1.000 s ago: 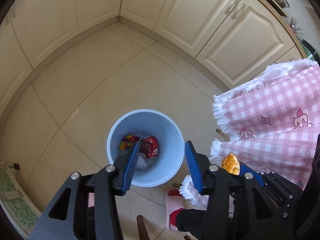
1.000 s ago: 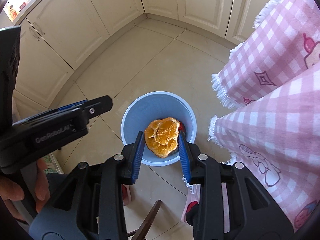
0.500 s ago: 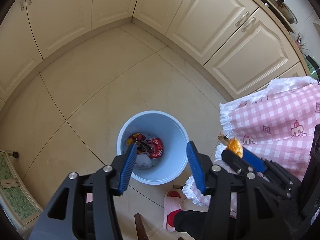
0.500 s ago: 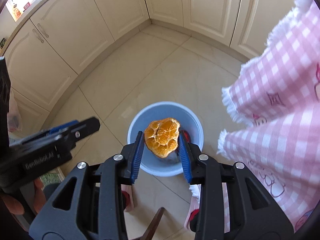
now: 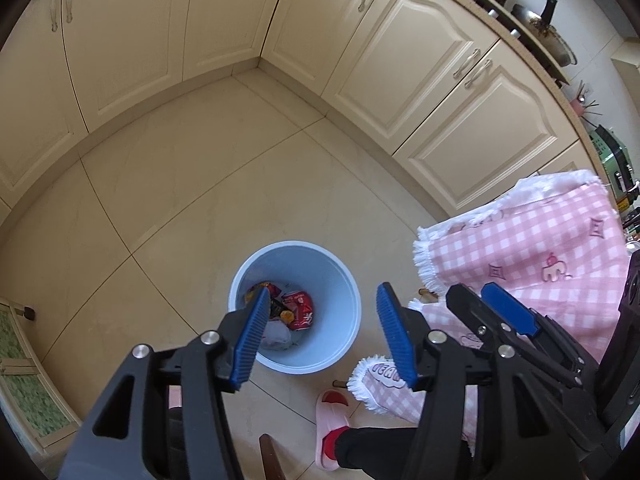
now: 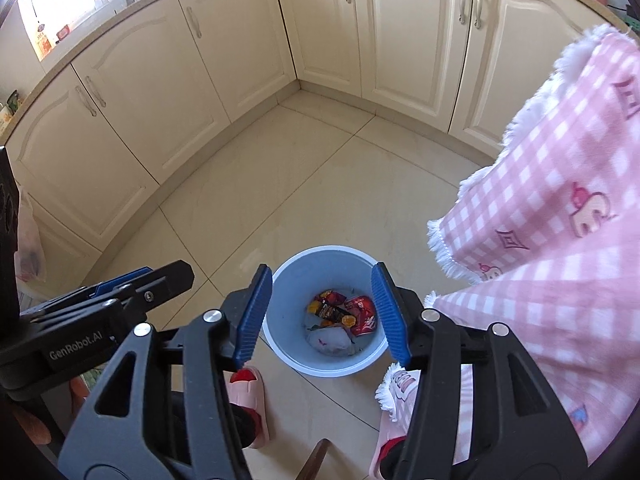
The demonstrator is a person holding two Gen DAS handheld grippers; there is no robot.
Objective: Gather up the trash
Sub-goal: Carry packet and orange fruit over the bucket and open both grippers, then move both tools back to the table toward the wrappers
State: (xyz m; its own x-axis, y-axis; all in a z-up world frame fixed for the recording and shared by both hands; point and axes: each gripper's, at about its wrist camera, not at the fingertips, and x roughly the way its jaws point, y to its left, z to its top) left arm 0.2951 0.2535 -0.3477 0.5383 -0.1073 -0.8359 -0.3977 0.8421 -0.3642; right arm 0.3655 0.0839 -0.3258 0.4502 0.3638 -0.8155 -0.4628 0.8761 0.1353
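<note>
left gripper (image 5: 320, 330) open, right gripper (image 6: 322, 312) open, both empty, pointing down

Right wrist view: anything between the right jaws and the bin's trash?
Nothing. The right gripper is open and empty above the blue bin; its view runs straight down to the trash at the bottom, orange peel included.

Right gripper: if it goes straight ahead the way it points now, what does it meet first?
Probably the trash inside the blue bin. The open right gripper frames the bin's mouth, so the red can or white bag likely comes first, though depth is unclear.
</note>
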